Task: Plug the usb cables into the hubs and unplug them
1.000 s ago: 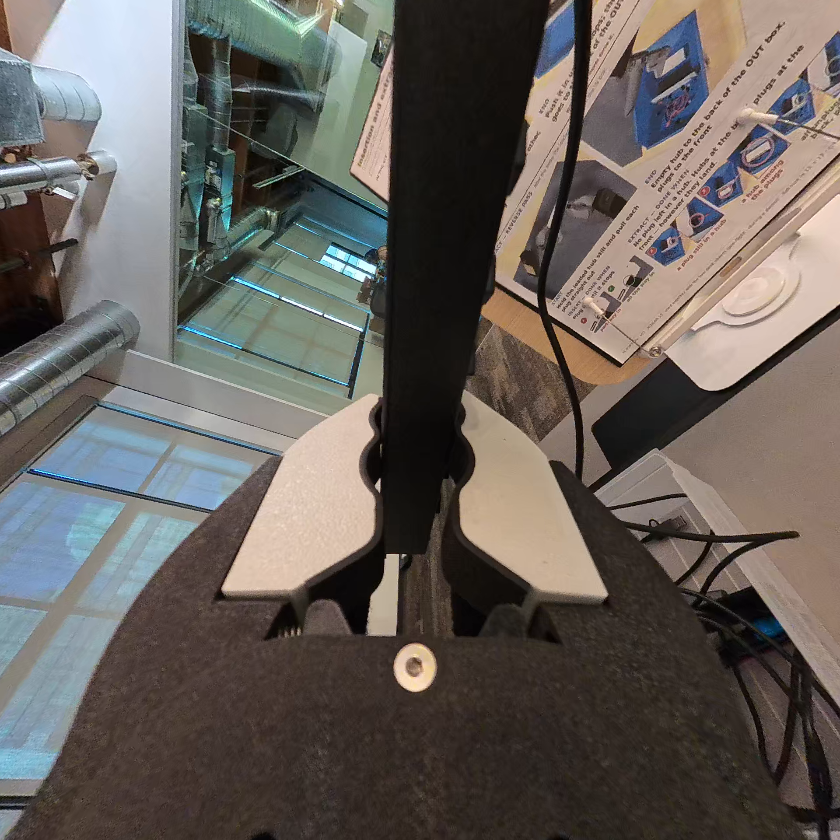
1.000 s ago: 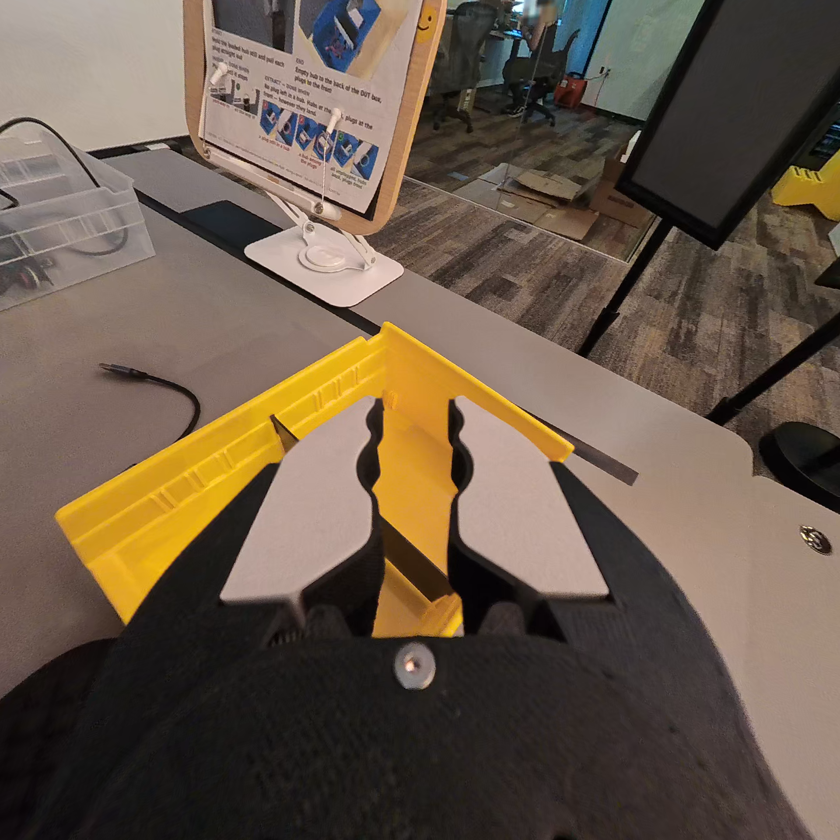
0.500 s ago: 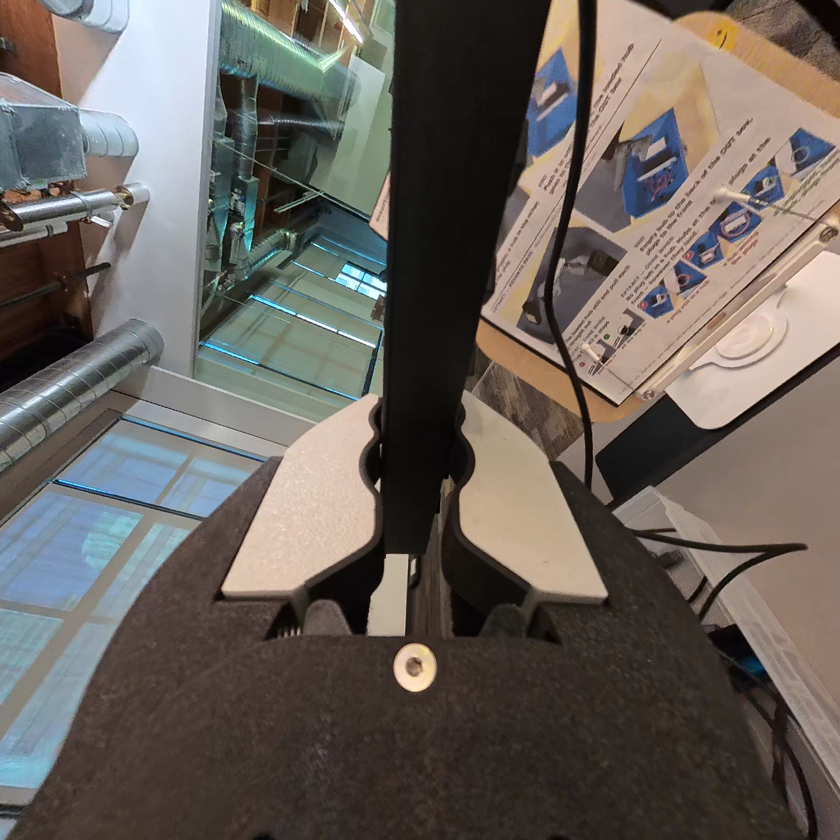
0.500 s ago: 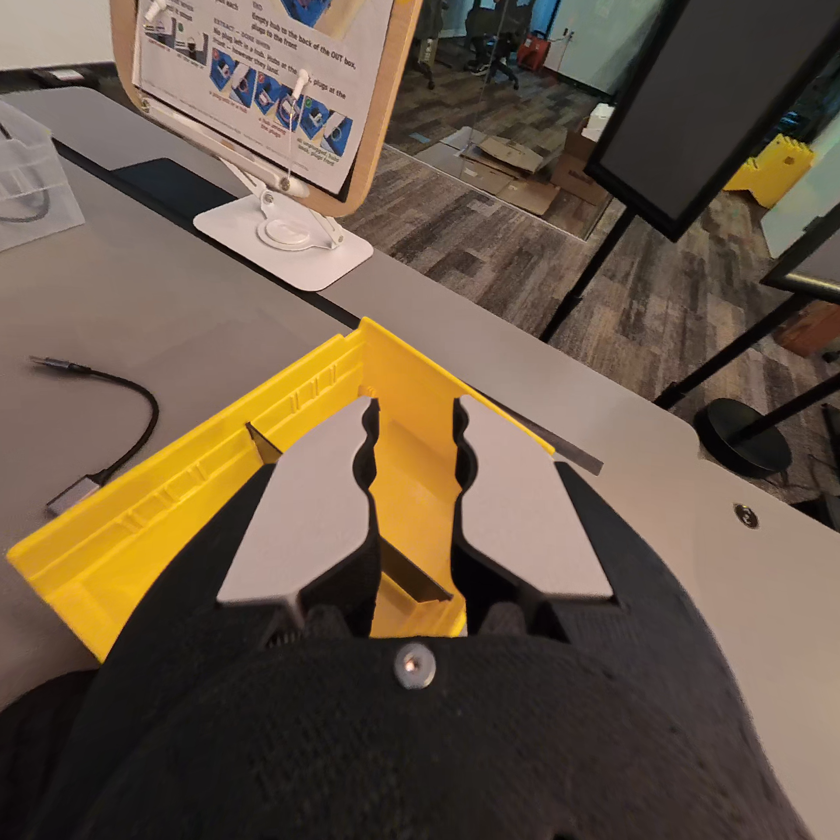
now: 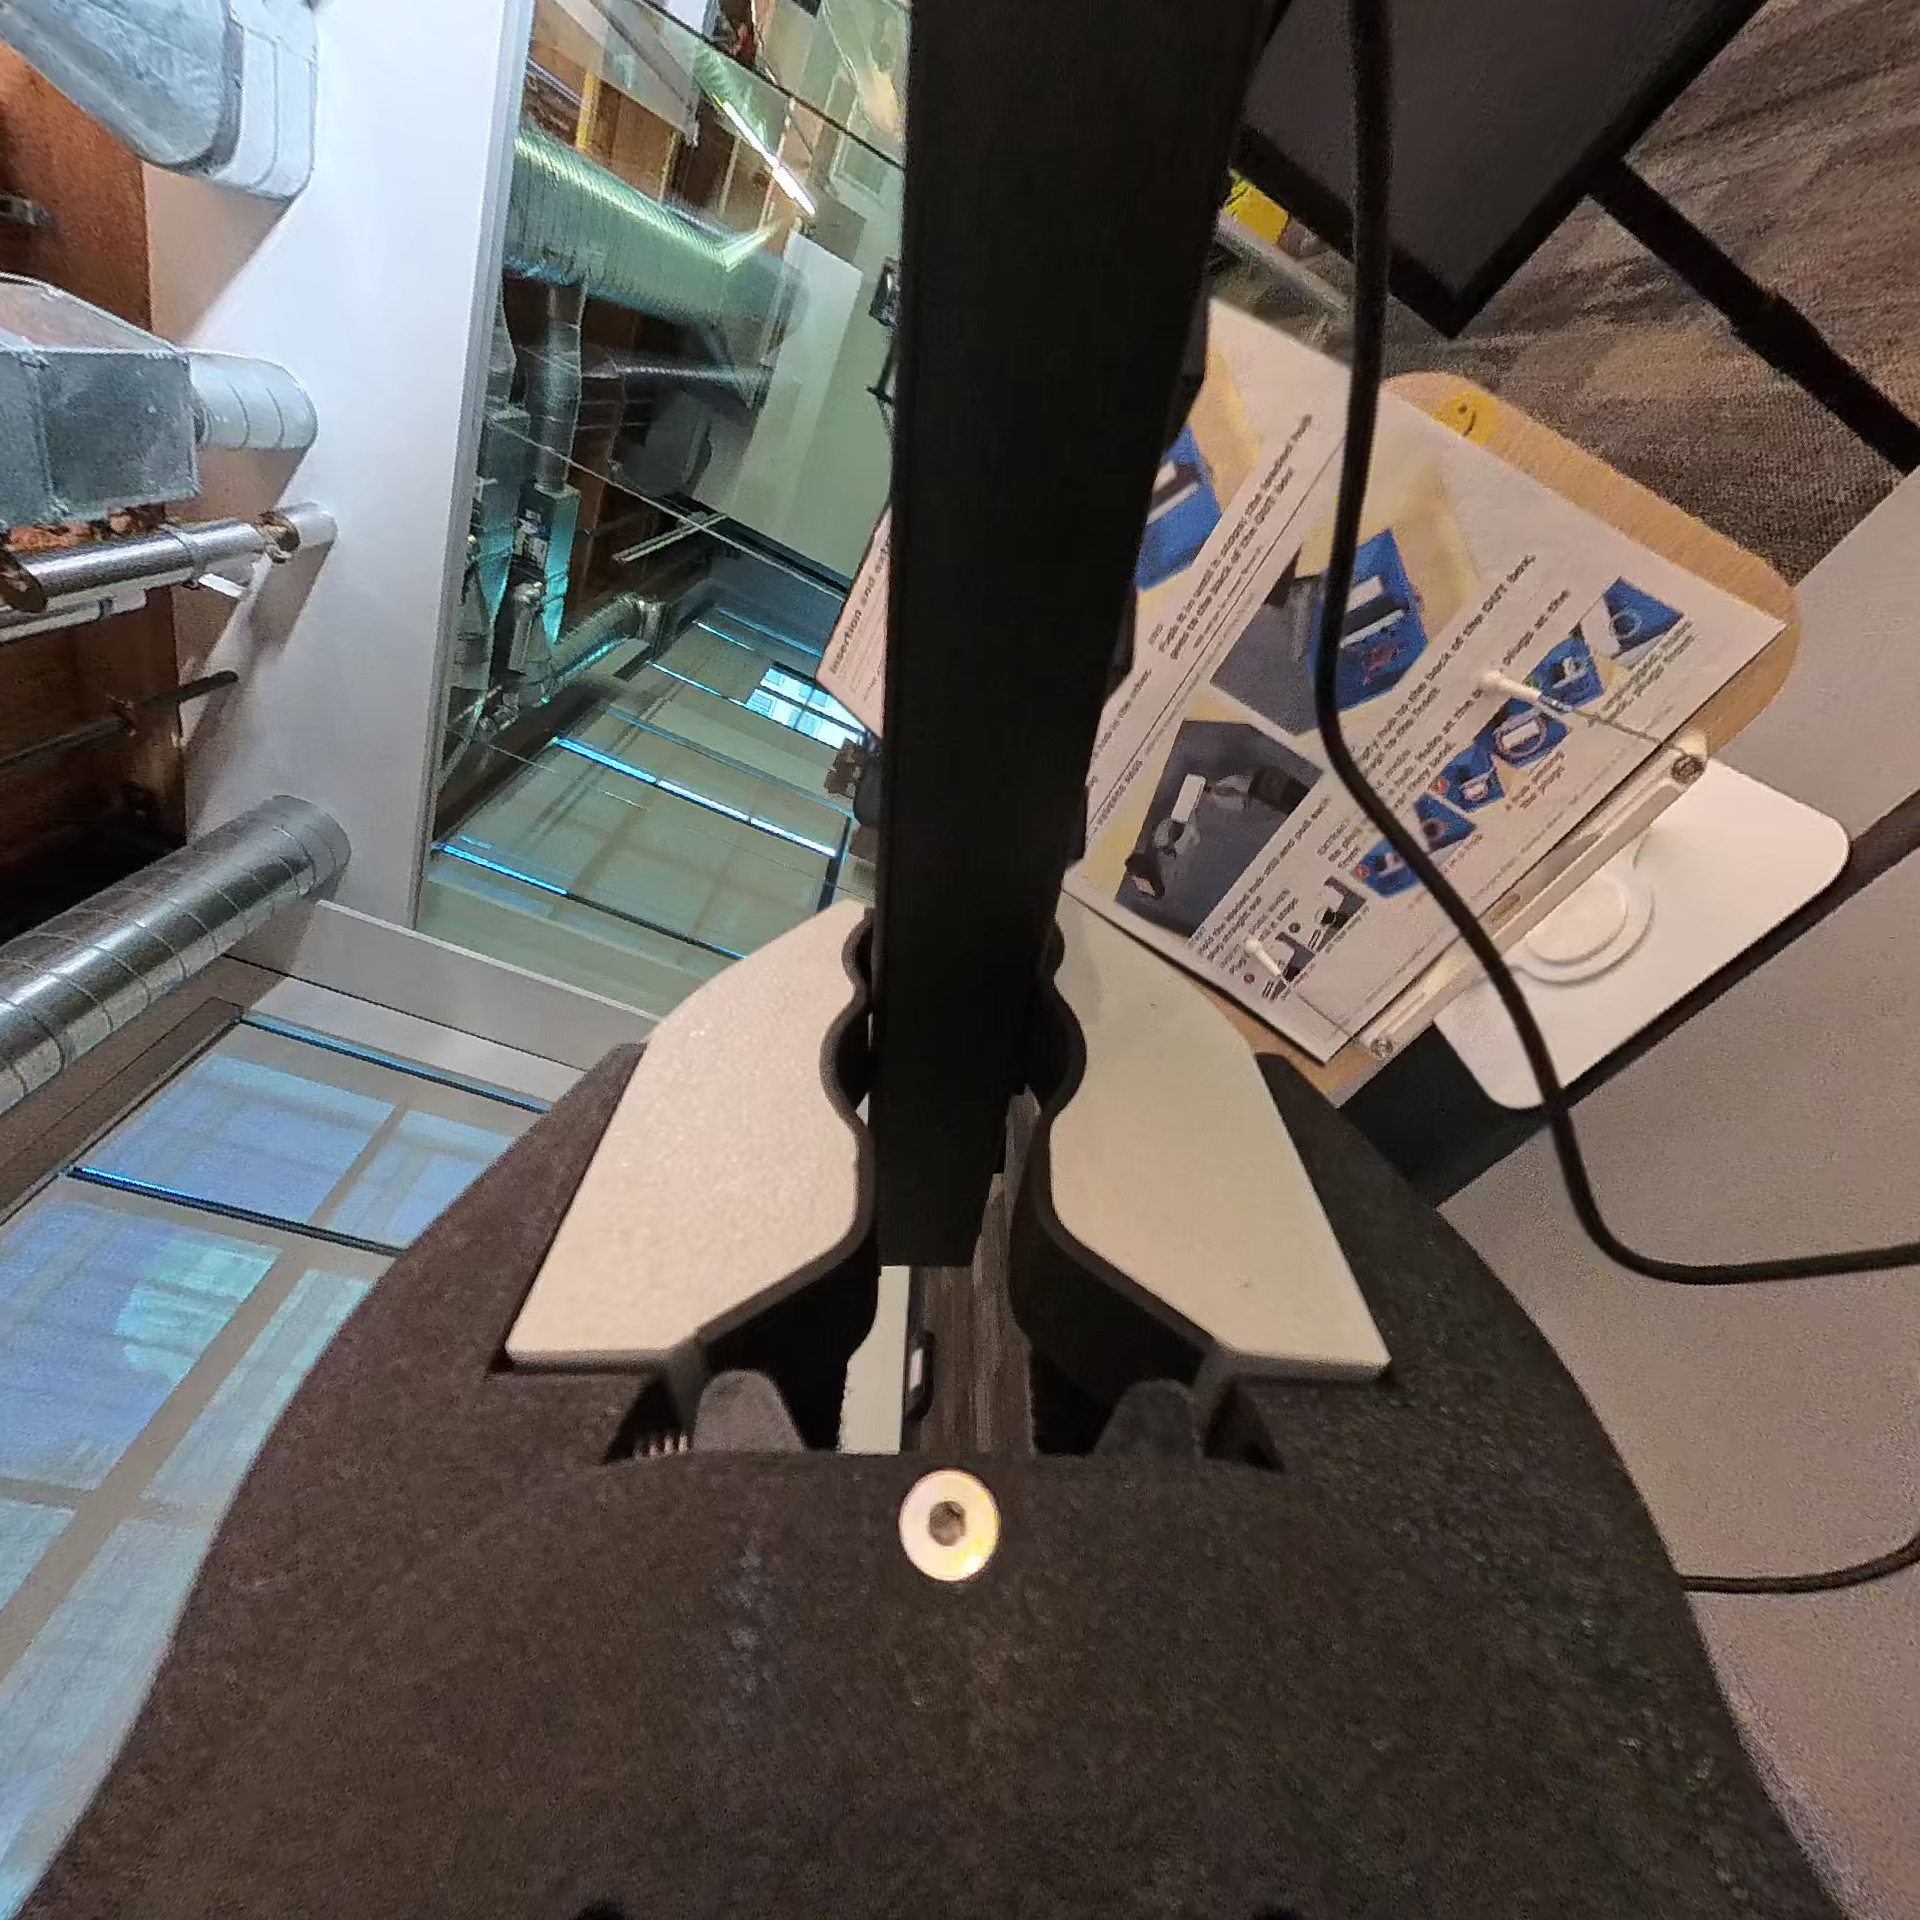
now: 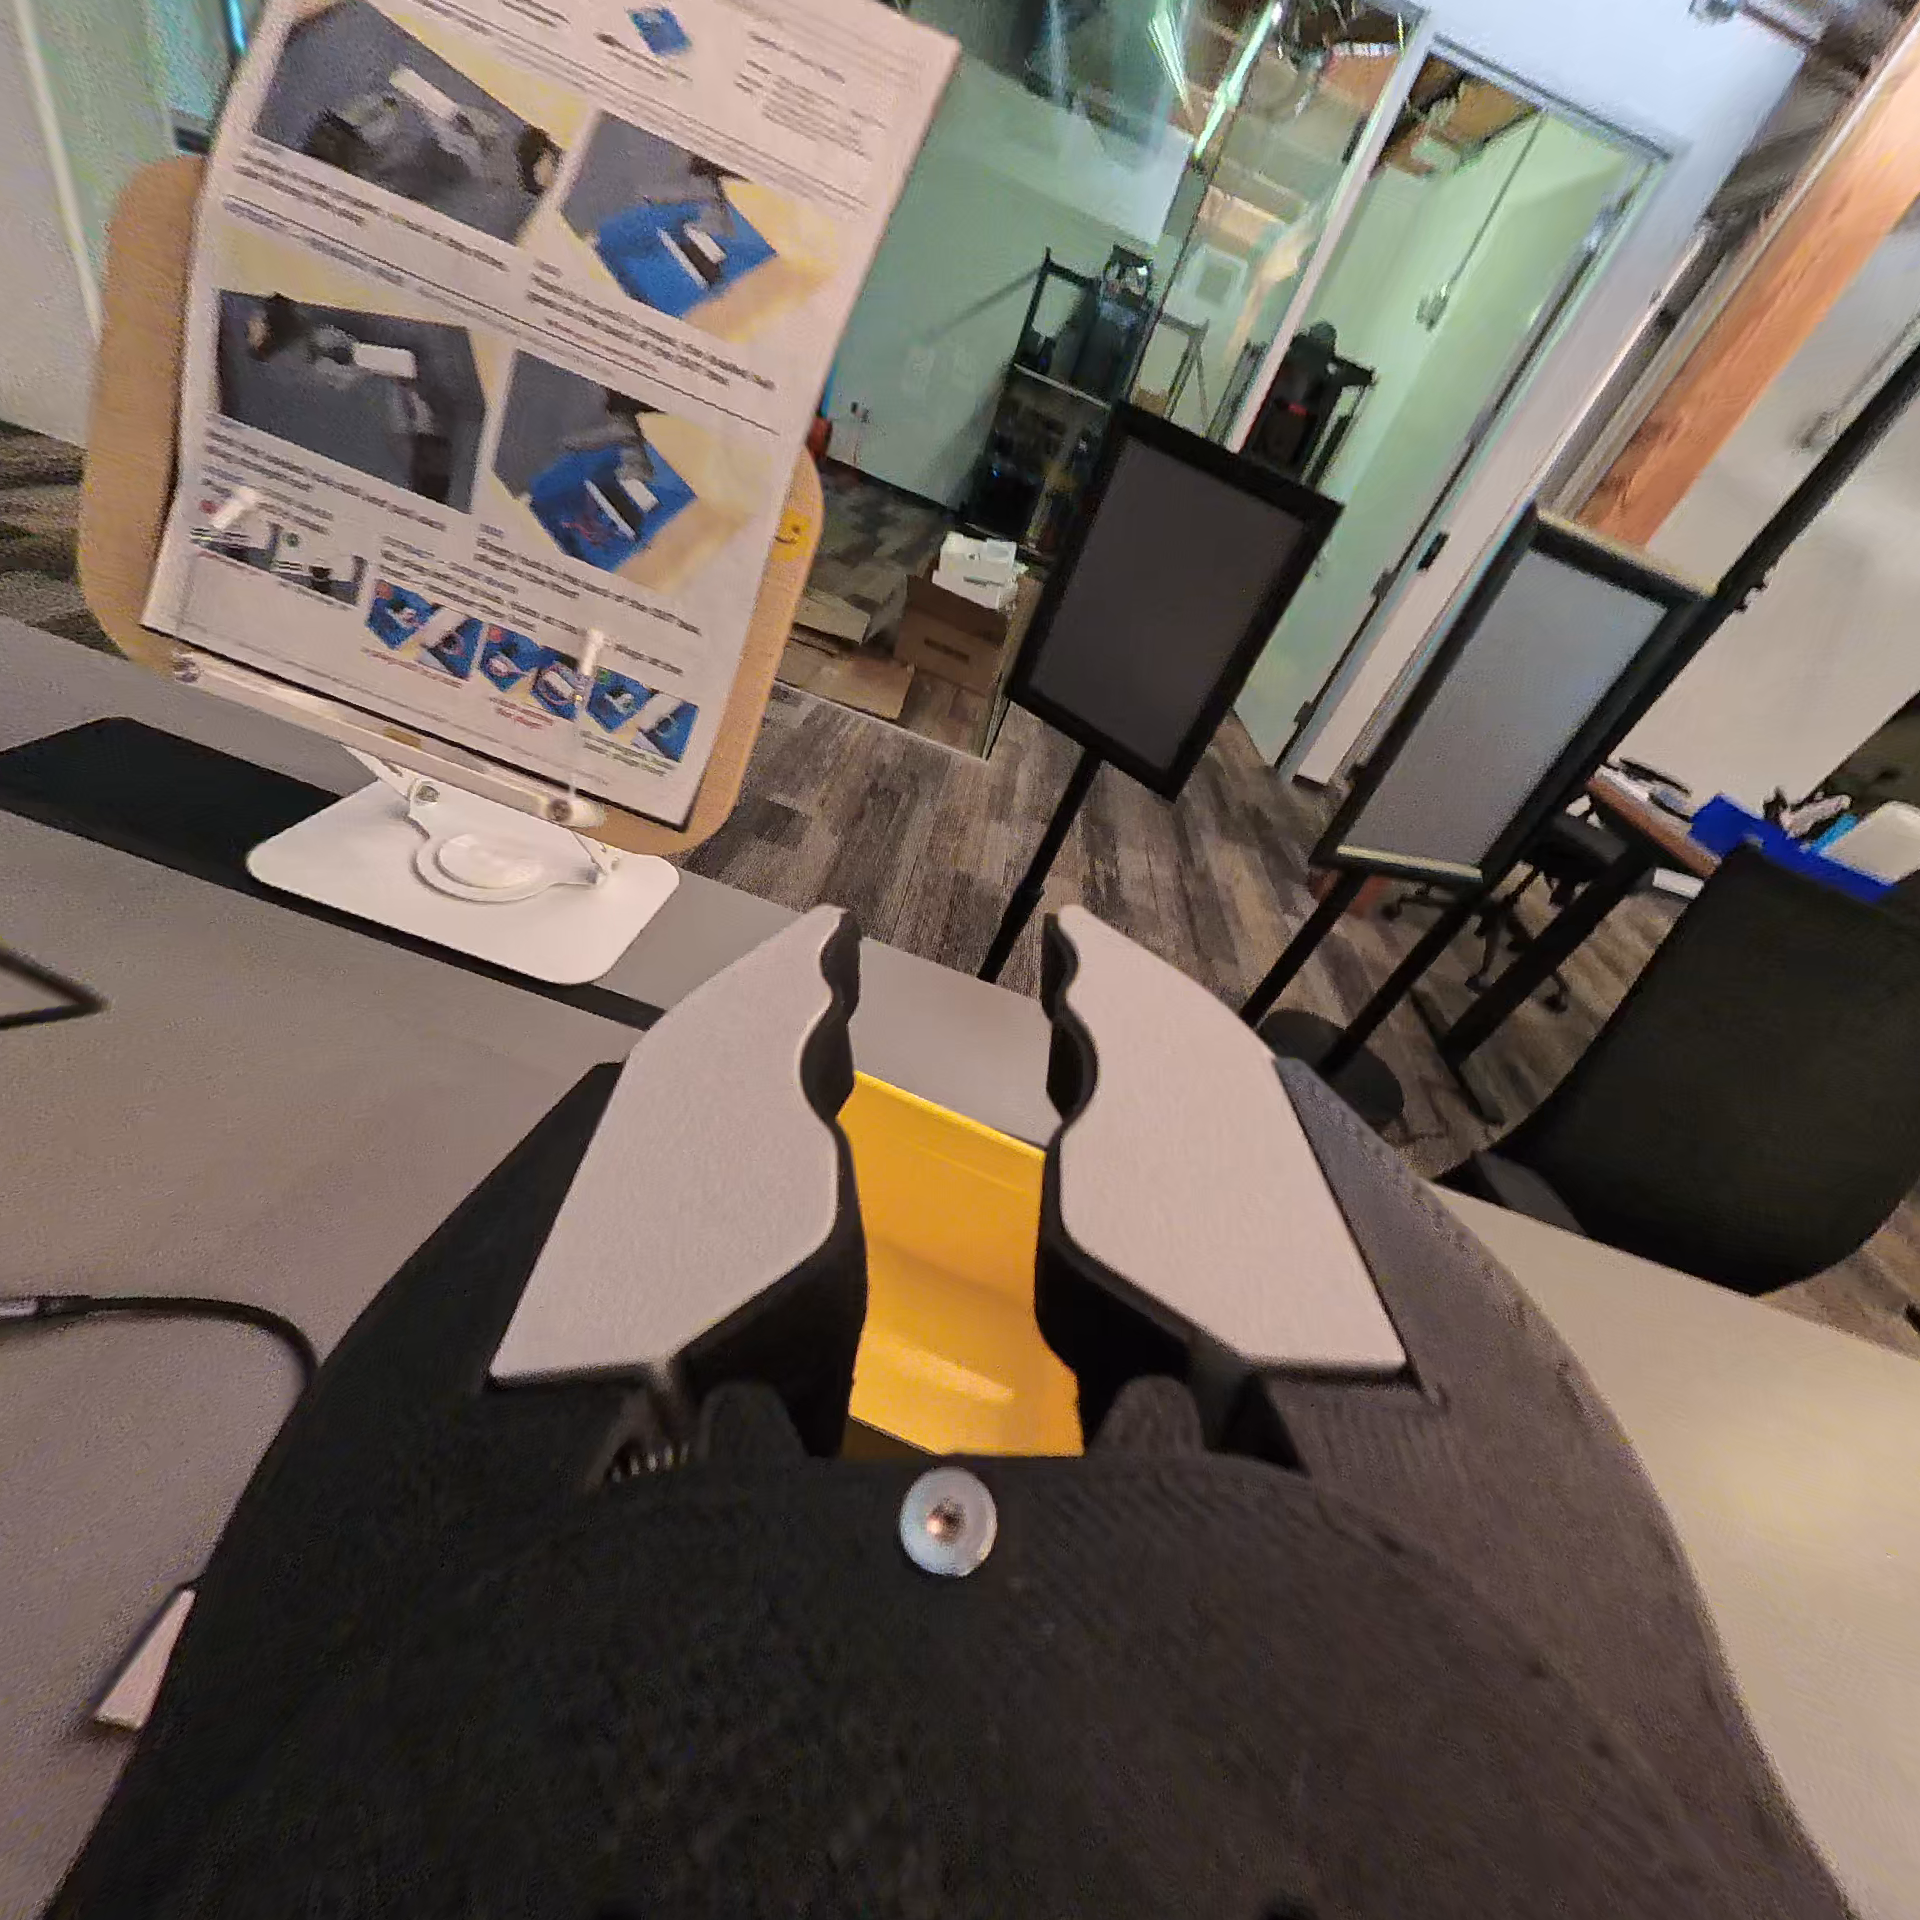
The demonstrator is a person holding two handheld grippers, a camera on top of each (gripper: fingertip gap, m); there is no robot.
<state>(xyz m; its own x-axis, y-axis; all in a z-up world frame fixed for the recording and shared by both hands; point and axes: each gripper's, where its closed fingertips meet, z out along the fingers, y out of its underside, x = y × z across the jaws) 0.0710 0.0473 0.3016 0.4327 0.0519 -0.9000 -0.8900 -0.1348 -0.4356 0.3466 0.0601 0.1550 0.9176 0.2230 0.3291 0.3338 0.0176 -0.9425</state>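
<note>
While left claw (image 5: 951,1039) grips black hub (image 5: 1029,540), top cropped

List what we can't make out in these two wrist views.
- Long black bar-shaped hub, left wrist view: top end cut off by the frame; ports not visible.
- Yellow plastic bin, right wrist view: mostly hidden behind the right tongs; contents unseen.
- Thin black cable, right wrist view: plug blurred at the left edge.

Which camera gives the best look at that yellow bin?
The right wrist view. The yellow bin shows between the open fingers of the right gripper, though only a strip of its inside. The left wrist view shows none of it; there the left gripper clamps a black hub.
</note>
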